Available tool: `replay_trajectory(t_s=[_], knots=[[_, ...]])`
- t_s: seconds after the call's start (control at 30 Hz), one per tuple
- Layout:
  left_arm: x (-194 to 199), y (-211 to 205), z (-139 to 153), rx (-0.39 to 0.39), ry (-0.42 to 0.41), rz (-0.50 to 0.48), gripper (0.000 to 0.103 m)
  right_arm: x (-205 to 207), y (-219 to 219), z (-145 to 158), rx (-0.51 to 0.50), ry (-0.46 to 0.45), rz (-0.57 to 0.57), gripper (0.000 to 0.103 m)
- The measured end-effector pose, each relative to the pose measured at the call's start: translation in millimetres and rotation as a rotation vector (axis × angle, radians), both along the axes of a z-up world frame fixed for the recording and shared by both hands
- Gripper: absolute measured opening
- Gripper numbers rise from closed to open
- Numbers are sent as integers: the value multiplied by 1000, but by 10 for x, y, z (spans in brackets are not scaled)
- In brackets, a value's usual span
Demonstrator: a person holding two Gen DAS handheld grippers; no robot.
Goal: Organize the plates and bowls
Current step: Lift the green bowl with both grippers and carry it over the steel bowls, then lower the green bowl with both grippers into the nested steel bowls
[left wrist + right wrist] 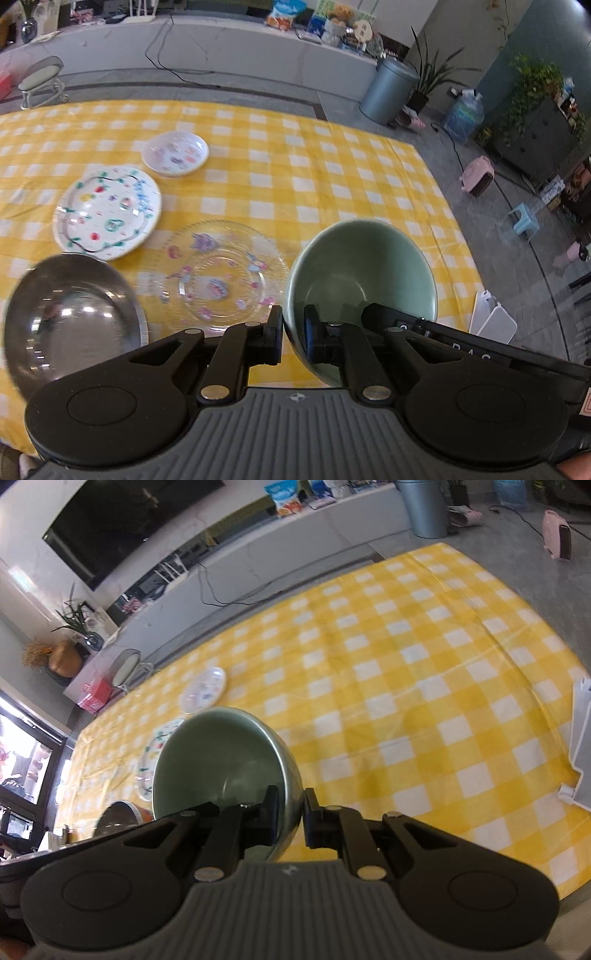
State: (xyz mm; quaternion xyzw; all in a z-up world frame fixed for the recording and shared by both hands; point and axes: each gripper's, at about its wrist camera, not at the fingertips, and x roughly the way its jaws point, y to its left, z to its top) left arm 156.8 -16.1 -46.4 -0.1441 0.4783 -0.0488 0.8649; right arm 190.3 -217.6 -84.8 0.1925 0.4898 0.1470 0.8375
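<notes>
A green ceramic bowl [360,266] is held above the yellow checked table [332,166]. My left gripper [293,325] is shut on its near-left rim and my right gripper [290,808] is shut on its right rim; the bowl also shows in the right wrist view [218,757]. On the table lie a clear glass plate [218,277], a white flowered plate [107,212], a small white dish [175,153] and a steel bowl [70,310] at the near left.
A white folded stand [580,746] sits at the table's right edge. Beyond the far edge are a stool [40,79], a grey bin [388,90] and plants. The right half of the table [424,683] shows only cloth.
</notes>
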Motion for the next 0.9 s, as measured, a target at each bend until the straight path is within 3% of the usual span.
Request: replay_trajectory(t_s=[0.43,0.9], knots=[[-365,696,270,-23,-48,106,12,-222,667,312,19,-56,117,11],[-508,1377,185,-54,-22,181,12,-244,1402,316,-18,-36,234,11]])
